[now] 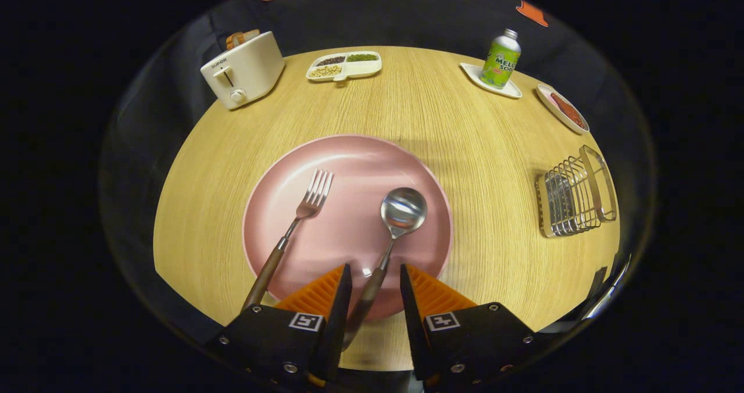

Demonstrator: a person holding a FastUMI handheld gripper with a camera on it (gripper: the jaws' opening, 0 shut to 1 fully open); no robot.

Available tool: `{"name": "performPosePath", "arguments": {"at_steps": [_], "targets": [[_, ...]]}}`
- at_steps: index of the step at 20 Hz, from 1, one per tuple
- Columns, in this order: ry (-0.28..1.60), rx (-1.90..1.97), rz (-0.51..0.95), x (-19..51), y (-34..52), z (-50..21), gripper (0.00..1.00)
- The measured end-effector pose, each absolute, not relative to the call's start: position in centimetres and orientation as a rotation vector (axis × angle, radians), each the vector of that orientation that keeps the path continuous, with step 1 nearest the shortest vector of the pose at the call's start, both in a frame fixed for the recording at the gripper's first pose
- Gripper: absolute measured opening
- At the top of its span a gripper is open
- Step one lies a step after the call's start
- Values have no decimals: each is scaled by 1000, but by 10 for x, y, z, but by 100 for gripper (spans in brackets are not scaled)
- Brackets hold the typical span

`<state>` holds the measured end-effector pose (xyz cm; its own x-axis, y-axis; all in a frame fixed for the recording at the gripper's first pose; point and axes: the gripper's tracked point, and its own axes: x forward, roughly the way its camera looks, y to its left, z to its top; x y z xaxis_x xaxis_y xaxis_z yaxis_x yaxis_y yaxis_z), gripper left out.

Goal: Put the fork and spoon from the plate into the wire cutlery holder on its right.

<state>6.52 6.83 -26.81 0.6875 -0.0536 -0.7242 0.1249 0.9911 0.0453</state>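
Hand-held gripper (375, 277) is hanging open, fingers straddling the spoon (395, 224) handle at lower centre, gripping nothing. Closing off-centre could be tipping the spoon against the plate (349, 160) rim.

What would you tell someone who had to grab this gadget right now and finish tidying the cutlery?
Gripper: jaws open, one on each side of the spoon's wooden handle, not pressing on it.
Spoon: lying on the pink plate, bowl pointing away, handle running back between the jaws.
Fork: on the plate too, left of the spoon, handle sticking out over the near rim.
Wire cutlery holder: on the table to the plate's right, nothing visible in it.
Done: nothing moved yet.
Left: close on the spoon, carry it to the holder, then do the fork.
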Motion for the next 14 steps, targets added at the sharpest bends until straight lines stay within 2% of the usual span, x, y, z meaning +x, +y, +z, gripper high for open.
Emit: {"name": "performPosePath", "arguments": {"at_steps": [4,6,7,8,11,14], "targets": [[823,100,-97,67,69,-270,41],[840,96,-102,68,69,-273,32],[848,90,-105,67,67,-273,25],[850,82,-104,68,66,-274,24],[853,86,-101,68,64,-273,11],[848,60,-83,68,65,-273,10]]}}
